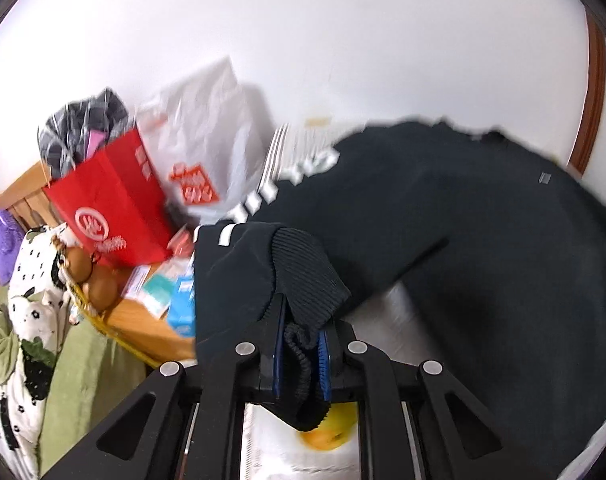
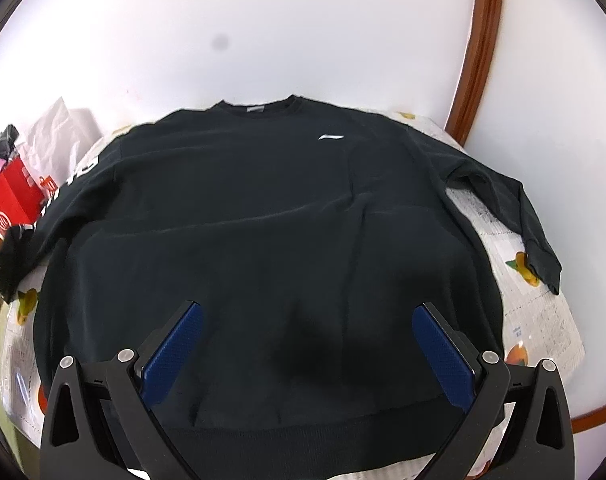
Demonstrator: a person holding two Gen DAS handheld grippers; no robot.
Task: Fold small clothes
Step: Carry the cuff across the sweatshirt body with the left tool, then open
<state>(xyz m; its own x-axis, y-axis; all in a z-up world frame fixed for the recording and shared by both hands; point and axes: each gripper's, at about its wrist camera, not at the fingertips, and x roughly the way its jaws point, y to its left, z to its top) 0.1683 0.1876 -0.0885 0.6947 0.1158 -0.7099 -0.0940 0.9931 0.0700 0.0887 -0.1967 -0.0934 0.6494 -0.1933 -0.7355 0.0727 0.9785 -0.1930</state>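
A black sweatshirt [image 2: 263,208] lies spread flat, front up, on a table covered with a fruit-print cloth [image 2: 543,312]. It has a small white chest logo [image 2: 331,136] and white letters on its left sleeve [image 2: 83,172]. My left gripper [image 1: 303,320] is shut on the ribbed cuff [image 1: 311,272] of that left sleeve and holds it lifted above the table; the sweatshirt body [image 1: 483,240] stretches to the right. My right gripper [image 2: 307,320] is open and empty, hovering over the sweatshirt's lower front near the hem. The right sleeve [image 2: 515,216] lies bent on the cloth.
A red paper bag [image 1: 111,208] and a white plastic bag [image 1: 207,136] stand on a wooden surface [image 1: 143,328] at the left with small packets. A green bedcover [image 1: 87,360] and a flower-print cloth [image 1: 31,280] lie lower left. A white wall is behind.
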